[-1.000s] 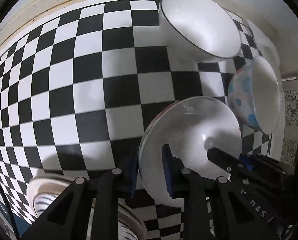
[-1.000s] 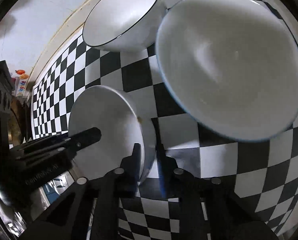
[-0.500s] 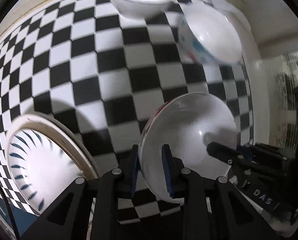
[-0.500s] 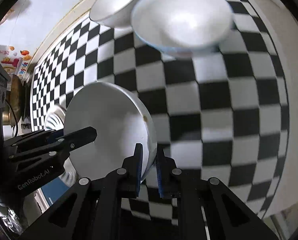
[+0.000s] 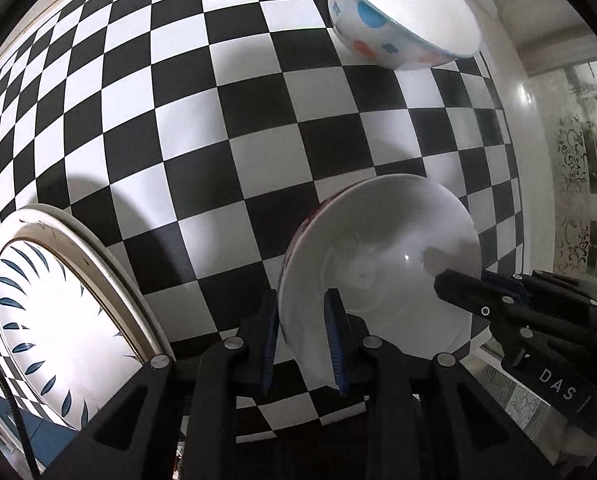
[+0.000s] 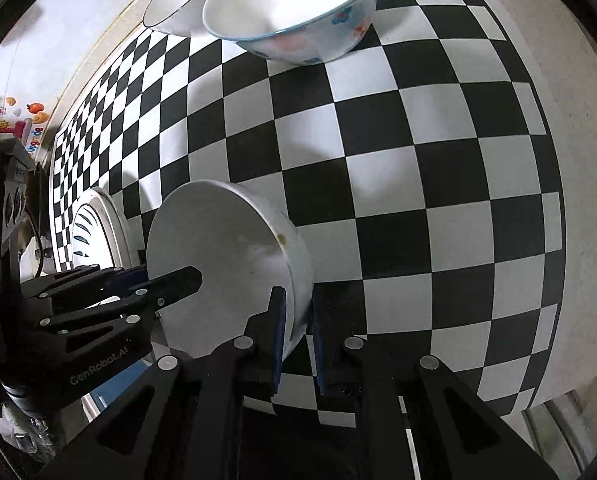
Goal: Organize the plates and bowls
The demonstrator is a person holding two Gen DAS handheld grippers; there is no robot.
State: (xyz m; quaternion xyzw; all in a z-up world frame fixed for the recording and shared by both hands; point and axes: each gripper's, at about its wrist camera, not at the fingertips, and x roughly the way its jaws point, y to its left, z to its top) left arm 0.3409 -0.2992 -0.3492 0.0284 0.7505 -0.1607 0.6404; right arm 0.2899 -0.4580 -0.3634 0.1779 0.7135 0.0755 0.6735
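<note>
Both grippers hold one white bowl [image 5: 382,264] by opposite rims, above the checkered table. My left gripper [image 5: 300,332] is shut on its left rim. My right gripper [image 6: 296,328] is shut on its right rim; the bowl also shows in the right wrist view [image 6: 222,264]. A bowl with blue and orange dots [image 5: 402,20] stands at the far right, also in the right wrist view [image 6: 294,12]. A plain white bowl with a dark rim [image 6: 178,8] stands beside it. A plate with blue leaf marks [image 5: 54,328] lies at the near left.
The black-and-white checkered tablecloth [image 5: 226,128] covers the table. The table's white edge [image 5: 530,152] runs along the right. The leaf plate rests on another cream-rimmed plate [image 5: 110,272]. A wall with stickers [image 6: 18,116] is at the far left in the right wrist view.
Both grippers have pulled the held bowl back toward the table's near edge, away from the two standing bowls. The leaf plate has come into view at the left.
</note>
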